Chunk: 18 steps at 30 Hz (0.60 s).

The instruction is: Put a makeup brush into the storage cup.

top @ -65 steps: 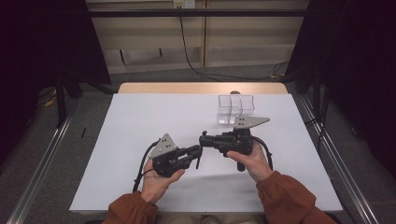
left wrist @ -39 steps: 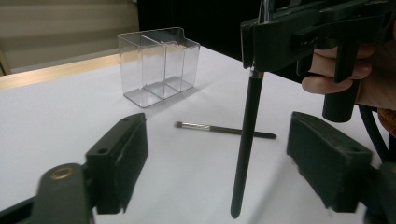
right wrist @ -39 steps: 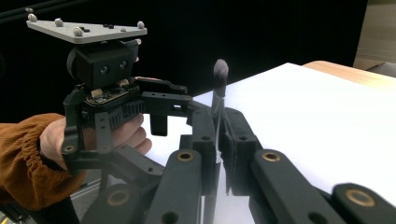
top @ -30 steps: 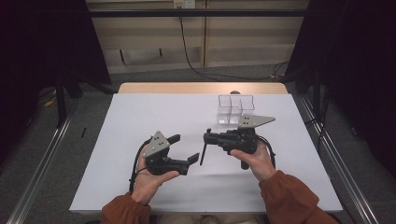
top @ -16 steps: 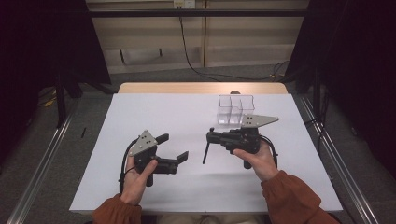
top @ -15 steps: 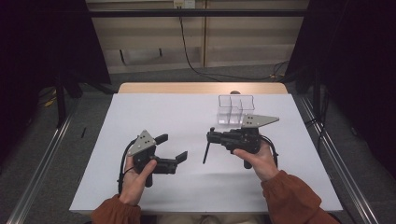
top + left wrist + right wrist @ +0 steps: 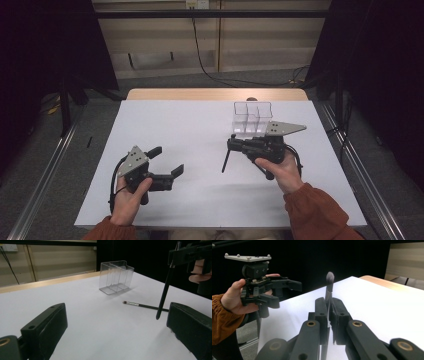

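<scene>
High view: right claw (image 7: pixel 231 145) is gripping a dark brush (image 7: pixel 226 161), hanging tip-down over the white table (image 7: pixel 200 130), near a clear organizer (image 7: pixel 252 117). Left gripper view: left claw (image 7: pixel 117 327) is standing wide open, holding nothing; a second brush (image 7: pixel 142 305) is lying flat on the table. Right gripper view: jaws are pinching the brush handle.

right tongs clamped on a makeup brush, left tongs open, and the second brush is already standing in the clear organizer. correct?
Not quite. The second brush lies flat on the table, apart from the clear organizer, as the left gripper view shows. The rest holds: the right tongs are clamped on a makeup brush and the left tongs are open.
</scene>
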Each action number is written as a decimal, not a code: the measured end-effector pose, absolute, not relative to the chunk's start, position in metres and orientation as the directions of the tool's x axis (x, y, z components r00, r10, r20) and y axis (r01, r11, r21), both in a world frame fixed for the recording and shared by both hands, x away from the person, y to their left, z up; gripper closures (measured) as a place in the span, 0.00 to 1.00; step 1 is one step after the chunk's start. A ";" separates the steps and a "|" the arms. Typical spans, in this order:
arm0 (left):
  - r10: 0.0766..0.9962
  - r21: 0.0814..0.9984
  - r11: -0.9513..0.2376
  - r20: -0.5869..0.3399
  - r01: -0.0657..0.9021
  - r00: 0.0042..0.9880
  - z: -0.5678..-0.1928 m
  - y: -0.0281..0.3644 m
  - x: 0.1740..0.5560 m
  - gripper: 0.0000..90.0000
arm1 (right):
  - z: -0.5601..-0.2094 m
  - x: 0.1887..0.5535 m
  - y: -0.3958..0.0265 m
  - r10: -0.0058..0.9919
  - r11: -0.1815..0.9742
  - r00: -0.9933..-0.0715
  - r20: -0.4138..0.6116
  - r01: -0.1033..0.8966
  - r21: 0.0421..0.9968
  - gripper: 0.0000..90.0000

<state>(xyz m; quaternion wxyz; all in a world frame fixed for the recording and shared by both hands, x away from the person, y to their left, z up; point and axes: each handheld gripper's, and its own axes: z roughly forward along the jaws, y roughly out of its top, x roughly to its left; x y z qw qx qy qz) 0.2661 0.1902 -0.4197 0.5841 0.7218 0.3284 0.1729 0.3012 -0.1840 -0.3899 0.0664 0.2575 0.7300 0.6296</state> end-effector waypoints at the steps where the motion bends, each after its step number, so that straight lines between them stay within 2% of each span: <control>1: 0.686 0.959 -0.097 -0.130 0.267 0.716 -0.420 0.194 0.265 0.04 | -0.390 0.301 -0.186 0.464 0.073 -0.856 0.227 0.293 0.953 0.94; 18: 0.761 0.962 -0.049 -0.138 0.268 0.634 -0.432 0.238 0.250 0.04 | -0.387 0.303 -0.201 0.503 0.074 -0.837 0.215 0.290 0.954 0.94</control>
